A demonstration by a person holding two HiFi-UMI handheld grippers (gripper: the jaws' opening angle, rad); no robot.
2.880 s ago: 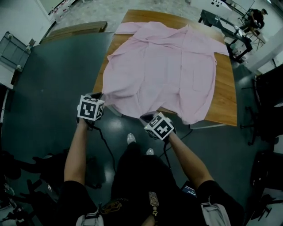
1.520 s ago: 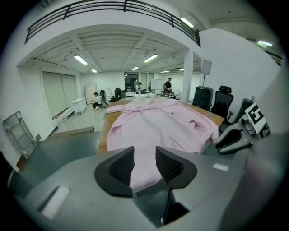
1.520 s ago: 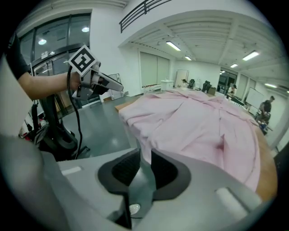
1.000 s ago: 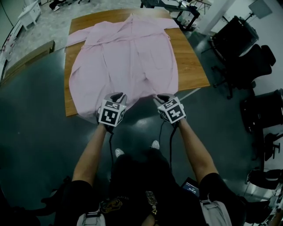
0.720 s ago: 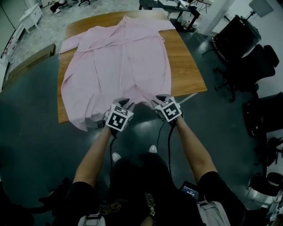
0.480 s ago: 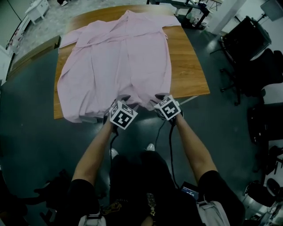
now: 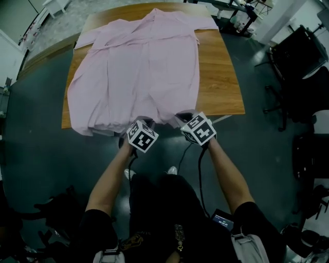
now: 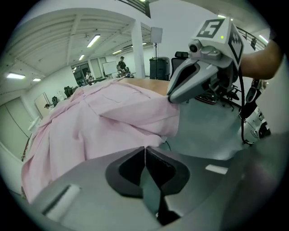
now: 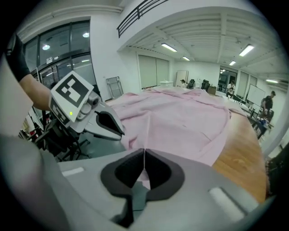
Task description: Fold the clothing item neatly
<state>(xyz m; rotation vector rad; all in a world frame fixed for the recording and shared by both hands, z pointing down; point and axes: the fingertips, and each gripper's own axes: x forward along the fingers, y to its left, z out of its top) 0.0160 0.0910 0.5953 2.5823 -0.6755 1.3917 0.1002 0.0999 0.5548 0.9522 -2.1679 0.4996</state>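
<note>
A pink shirt (image 7: 139, 72) lies spread flat on the wooden table (image 7: 221, 77), collar far, hem hanging over the near edge. My left gripper (image 7: 146, 123) and right gripper (image 7: 183, 117) sit side by side at that hem. Both have just been closing, and their jaws now meet. In the left gripper view the left gripper (image 8: 144, 148) pinches the shirt (image 8: 104, 122) at its hem edge. The right gripper's (image 8: 174, 97) tip grips the hem corner. In the right gripper view, pink cloth shows behind the shut right gripper (image 9: 144, 151).
Bare wood runs along the table's right side. Black office chairs (image 7: 303, 56) stand on the dark floor to the right. A dark desk frame (image 7: 241, 10) is beyond the table. My shoes (image 7: 172, 170) and the gripper cables are just below the table edge.
I have come round from the shirt's side to its hem end. Both grippers dropped slightly onto the hem at the table's near edge, and the left one shifted right toward the other.
</note>
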